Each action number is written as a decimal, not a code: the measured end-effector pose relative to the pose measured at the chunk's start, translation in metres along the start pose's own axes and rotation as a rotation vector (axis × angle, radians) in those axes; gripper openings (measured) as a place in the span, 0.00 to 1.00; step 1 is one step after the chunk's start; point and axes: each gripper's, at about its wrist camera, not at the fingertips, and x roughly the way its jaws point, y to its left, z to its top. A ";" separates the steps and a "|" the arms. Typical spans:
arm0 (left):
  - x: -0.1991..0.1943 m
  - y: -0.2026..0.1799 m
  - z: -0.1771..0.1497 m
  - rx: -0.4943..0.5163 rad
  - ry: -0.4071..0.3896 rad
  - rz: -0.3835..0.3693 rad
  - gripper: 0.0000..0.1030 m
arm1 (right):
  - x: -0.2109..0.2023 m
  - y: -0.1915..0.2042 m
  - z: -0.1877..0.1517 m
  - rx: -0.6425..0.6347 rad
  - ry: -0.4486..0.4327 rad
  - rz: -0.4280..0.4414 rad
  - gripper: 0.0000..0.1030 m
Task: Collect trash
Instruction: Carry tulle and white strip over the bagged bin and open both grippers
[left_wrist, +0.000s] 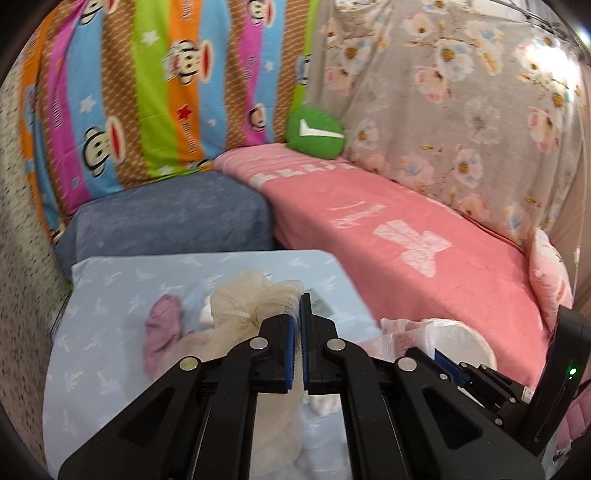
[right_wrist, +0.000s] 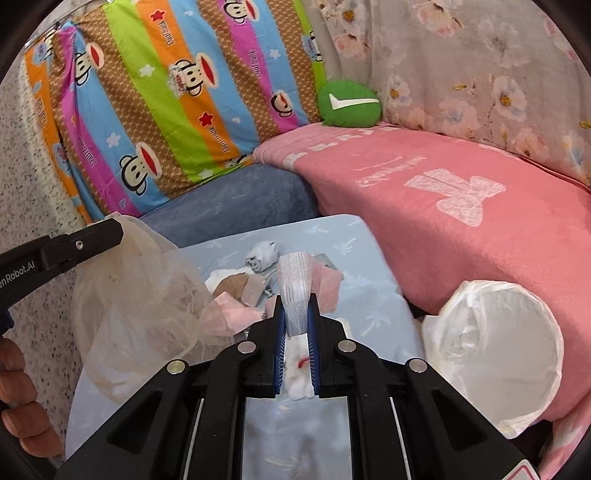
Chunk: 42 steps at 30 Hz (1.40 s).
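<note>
My left gripper (left_wrist: 297, 308) is shut on the gathered edge of a beige mesh bag (left_wrist: 251, 295), which hangs above the light blue table cover (left_wrist: 110, 295). In the right wrist view the same bag (right_wrist: 140, 291) droops from the left gripper (right_wrist: 119, 228) at the left. My right gripper (right_wrist: 295, 304) is shut on a white ribbed packet (right_wrist: 295, 284), held above a pile of scraps: a grey crumpled piece (right_wrist: 262, 254), pink pieces (right_wrist: 328, 290) and a brown piece (right_wrist: 232, 286). A purple scrap (left_wrist: 162, 325) lies on the cover.
A white-lined bin (right_wrist: 517, 332) stands at the right, against the pink-covered seat (right_wrist: 480, 240). A blue cushion (right_wrist: 240, 203) and a green round pillow (right_wrist: 349, 103) sit behind the table. A person's fingers (right_wrist: 18, 410) show at the lower left.
</note>
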 end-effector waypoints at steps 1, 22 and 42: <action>0.001 -0.008 0.001 0.012 -0.001 -0.017 0.02 | -0.004 -0.010 0.002 0.011 -0.008 -0.014 0.10; 0.062 -0.193 -0.012 0.226 0.078 -0.300 0.05 | -0.029 -0.198 -0.026 0.216 0.006 -0.252 0.10; 0.089 -0.184 -0.030 0.192 0.106 -0.214 0.75 | -0.022 -0.203 -0.037 0.243 0.012 -0.252 0.31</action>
